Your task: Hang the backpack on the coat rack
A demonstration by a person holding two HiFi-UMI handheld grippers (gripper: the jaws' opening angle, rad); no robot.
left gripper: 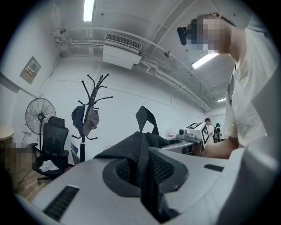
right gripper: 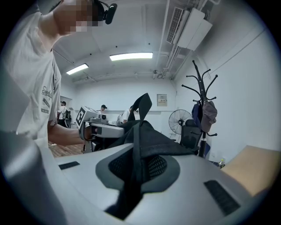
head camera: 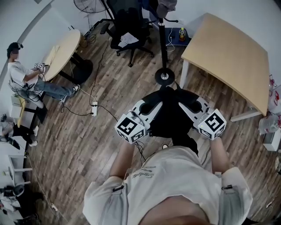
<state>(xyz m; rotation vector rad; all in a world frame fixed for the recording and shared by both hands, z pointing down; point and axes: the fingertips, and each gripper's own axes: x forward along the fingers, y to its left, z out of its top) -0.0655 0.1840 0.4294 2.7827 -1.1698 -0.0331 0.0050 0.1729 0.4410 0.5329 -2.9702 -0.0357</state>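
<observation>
Both left gripper and right gripper pinch backpack fabric; bare floor reaches coat rack ahead.

Held the backpack between the left tool and the right tool, above the floor, just before the coat rack. Saw a bench right of the rack, an office chair behind-left of it, a fan behind that chair, and a second bench far left.

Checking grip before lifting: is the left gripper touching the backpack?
Touching. The left gripper view shows the left gripper clamped on the backpack fabric.
</observation>
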